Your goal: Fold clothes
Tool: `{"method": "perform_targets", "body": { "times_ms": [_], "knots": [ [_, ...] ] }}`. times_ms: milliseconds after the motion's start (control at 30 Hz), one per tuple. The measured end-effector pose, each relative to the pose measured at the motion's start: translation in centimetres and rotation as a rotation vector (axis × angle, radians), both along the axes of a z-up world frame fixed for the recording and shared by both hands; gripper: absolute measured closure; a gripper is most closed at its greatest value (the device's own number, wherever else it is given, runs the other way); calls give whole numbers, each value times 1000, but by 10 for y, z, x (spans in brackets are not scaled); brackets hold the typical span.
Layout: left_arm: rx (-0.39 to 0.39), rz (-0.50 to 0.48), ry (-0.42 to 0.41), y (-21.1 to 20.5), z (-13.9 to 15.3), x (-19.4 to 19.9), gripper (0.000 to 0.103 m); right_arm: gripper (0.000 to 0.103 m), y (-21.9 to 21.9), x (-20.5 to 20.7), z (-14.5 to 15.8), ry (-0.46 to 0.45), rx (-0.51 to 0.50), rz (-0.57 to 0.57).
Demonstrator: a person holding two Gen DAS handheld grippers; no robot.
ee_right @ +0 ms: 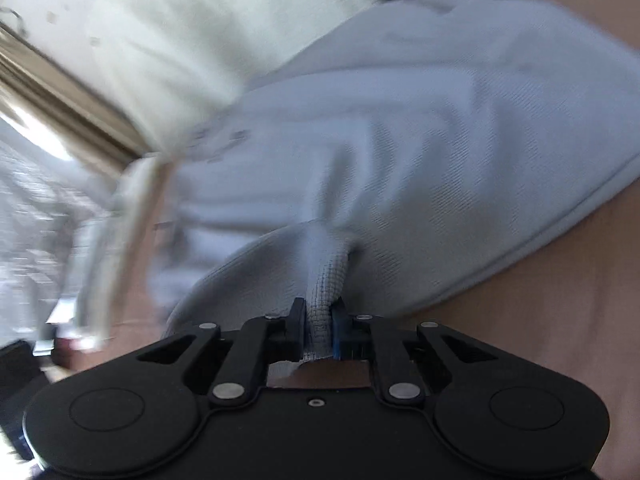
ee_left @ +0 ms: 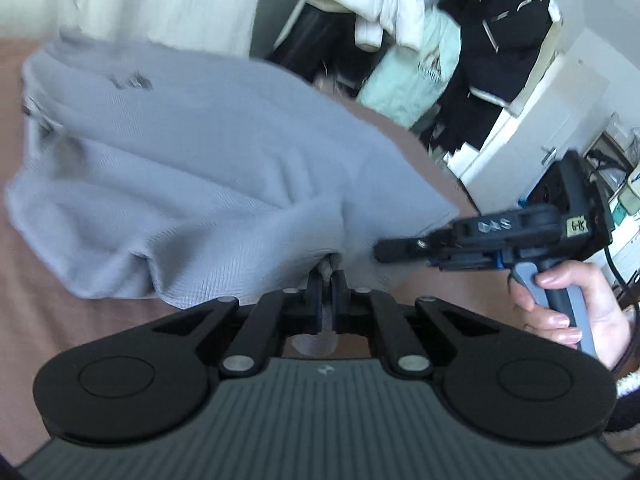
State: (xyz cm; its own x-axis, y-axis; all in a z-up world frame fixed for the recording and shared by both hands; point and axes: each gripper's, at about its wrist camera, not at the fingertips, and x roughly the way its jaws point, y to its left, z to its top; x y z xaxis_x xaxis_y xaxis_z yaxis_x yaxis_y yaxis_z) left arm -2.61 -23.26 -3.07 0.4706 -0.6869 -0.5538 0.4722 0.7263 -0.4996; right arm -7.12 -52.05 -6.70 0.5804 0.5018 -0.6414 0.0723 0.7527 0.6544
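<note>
Grey garment point(ee_left: 192, 168), motion-blurred, pinched by both hand-held grippers.

This is a bedroom in a home. A brown bed sheet point(ee_left: 36, 272) fills the lower left of the left wrist view, and a pile of clothes point(ee_left: 424, 32) hangs at the upper right beside a white door point(ee_left: 532, 132). A cream curtain point(ee_right: 168, 28) covers the upper left of the right wrist view.
</note>
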Motion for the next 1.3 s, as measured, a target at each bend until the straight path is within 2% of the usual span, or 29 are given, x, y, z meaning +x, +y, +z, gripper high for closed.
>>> {"method": "perform_targets", "body": {
  "times_ms": [67,100,167,233,267,400,433,500,567,700,733,800,867,933,1000,1067,1100,1167,1200,1233,1300],
  "knots": [
    [-110,0,23,22,24,-23,100,88,2,-11,17,1,62,76],
    [-199,-14,55,32,34,-35,100,88,6,-16,26,0,67,125],
    [-282,-18,110,50,50,-58,100,87,19,-28,46,-5,0,239],
    [-252,-11,112,56,57,-77,102,87,36,-40,59,0,-153,334],
    [-199,-5,114,53,56,-84,102,87,46,-44,59,18,-241,376],
    [100,-13,84,40,33,-104,102,82,84,-41,29,140,-455,528],
    [145,-12,83,38,26,-105,102,82,93,-39,20,168,-492,557],
    [148,-3,105,38,19,-100,100,82,105,-36,11,190,-532,592],
    [129,32,94,48,24,-87,99,82,110,-37,22,141,-553,601],
    [160,118,-1,80,30,-47,87,66,103,-29,62,-13,-459,548],
    [171,142,-19,89,28,-32,87,62,102,-24,68,-50,-432,531],
    [176,193,-39,107,13,4,87,61,107,-5,77,-88,-384,484],
    [175,248,11,123,-4,39,86,61,112,13,80,-116,-355,453],
    [88,278,96,139,-23,65,86,61,131,30,80,-176,-331,476],
    [1,305,122,146,-38,75,86,61,164,49,68,-222,-403,544],
    [-77,329,150,151,-52,84,86,61,200,68,47,-221,-465,571],
    [-66,327,170,150,-58,88,86,61,217,75,37,-221,-458,600],
    [-34,321,201,147,-67,90,80,61,248,86,17,-246,-482,641],
    [-29,323,205,148,-69,89,72,61,260,91,10,-258,-508,649],
    [-33,331,210,150,-72,89,62,61,269,95,3,-267,-530,659],
    [-77,353,213,157,-74,91,57,59,281,98,-7,-275,-561,674]
  ]
}}
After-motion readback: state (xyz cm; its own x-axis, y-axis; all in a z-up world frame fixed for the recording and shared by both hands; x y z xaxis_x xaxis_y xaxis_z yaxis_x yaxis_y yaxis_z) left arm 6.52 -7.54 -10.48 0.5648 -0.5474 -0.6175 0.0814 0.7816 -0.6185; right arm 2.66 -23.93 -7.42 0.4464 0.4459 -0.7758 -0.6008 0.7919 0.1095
